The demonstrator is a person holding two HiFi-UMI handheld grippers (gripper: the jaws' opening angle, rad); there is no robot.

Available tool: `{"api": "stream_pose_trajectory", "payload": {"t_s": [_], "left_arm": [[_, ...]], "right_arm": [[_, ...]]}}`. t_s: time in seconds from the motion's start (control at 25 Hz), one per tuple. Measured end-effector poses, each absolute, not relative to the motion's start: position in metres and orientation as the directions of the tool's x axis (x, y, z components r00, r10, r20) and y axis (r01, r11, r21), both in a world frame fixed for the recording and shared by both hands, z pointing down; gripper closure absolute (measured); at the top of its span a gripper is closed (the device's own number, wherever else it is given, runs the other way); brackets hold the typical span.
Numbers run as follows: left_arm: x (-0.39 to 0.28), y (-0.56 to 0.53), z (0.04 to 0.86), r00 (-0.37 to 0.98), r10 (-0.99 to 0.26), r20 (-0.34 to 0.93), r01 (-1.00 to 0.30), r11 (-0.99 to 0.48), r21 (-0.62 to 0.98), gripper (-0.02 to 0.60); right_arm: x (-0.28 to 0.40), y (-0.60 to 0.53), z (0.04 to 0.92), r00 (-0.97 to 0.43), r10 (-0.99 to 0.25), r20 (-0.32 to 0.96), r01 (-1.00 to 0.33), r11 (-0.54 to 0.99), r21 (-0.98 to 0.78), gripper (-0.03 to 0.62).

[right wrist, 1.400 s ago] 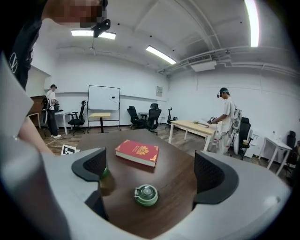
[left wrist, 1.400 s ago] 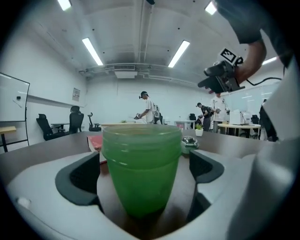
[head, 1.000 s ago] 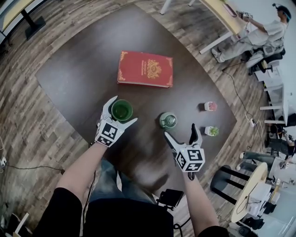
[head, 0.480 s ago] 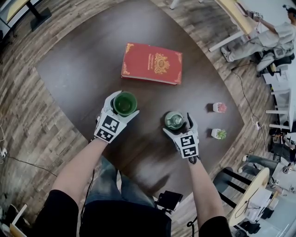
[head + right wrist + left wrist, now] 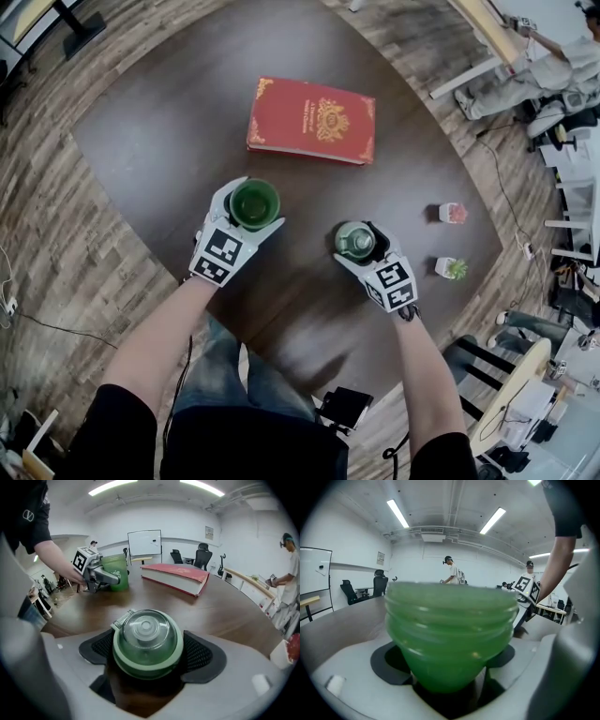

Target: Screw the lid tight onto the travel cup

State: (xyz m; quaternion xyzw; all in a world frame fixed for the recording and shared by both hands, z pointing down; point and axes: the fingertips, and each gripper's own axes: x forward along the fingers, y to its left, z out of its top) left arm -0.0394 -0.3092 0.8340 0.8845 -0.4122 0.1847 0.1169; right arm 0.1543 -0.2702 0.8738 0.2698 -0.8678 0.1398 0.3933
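Inside the right tool (image 5: 361, 247), jaws just closing, sits the lid (image 5: 353, 240).

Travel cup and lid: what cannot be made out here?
Base of the travel cup: left gripper view, sunk between the left tongs, which have just been closing.
Its contents: head view, too small.
Underside of the lid: turned away from head and right gripper views.

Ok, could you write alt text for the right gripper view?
A green lid with a clear dome sits on the dark table between the right gripper's jaws, which have just been closing onto it. Behind, the left gripper holds the green cup near a red book.
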Motion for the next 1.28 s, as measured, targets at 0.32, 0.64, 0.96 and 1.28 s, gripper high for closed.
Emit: {"api": "stream_pose_trajectory", "payload": {"t_s": [0.32, 0.64, 0.96, 1.28], "left_arm": [[-0.04, -0.31, 0.836, 0.59, -0.687, 0.424, -0.773, -0.632, 0.053, 0.176], [-0.018, -0.287, 0.805, 0.676, -0.608, 0.417, -0.676, -0.737, 0.022, 0.169], [0.033, -0.227, 0.701, 0.796, -0.426, 0.43, -0.484, -0.874, 0.031, 0.167], [0.08, -0.161, 0.607, 0.857, -0.159, 0.49, -0.251, -0.959, 0.128, 0.167]], "right_arm": [[0.157, -0.266, 0.872, -0.528, -0.422, 0.737, -0.659, 0.751, -0.043, 0.132], [0.144, -0.257, 0.798, -0.584, -0.402, 0.705, -0.611, 0.79, -0.056, 0.132], [0.116, -0.226, 0.625, -0.714, -0.341, 0.612, -0.458, 0.888, -0.04, 0.132], [0.063, -0.173, 0.487, -0.821, -0.196, 0.537, -0.213, 0.977, 0.031, 0.132]]}}
